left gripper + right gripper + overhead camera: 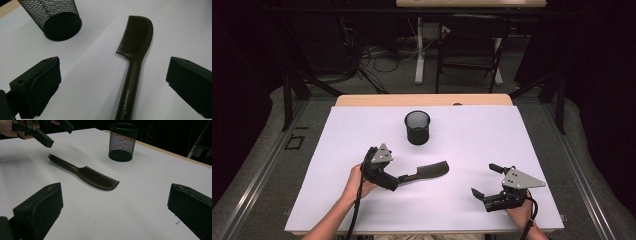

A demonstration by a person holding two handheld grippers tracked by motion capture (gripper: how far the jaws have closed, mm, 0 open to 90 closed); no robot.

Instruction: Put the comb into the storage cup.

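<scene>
At the left of the high view, the left gripper (393, 181) hangs over the handle end of the comb (427, 172). In the left gripper view its jaws stand wide apart with the comb's (133, 65) handle lying between them, touched by neither; whether the jaws are level with the handle or a little above it is hard to tell. The comb lies flat on the white table (472, 135), near the middle, teeth toward the far side. Beyond it, well apart, stands a black mesh cup (417, 127), upright. At the right, the right gripper (486, 181) sits low near the table's front edge, jaws wide and holding nothing, aimed toward the comb (87, 173).
</scene>
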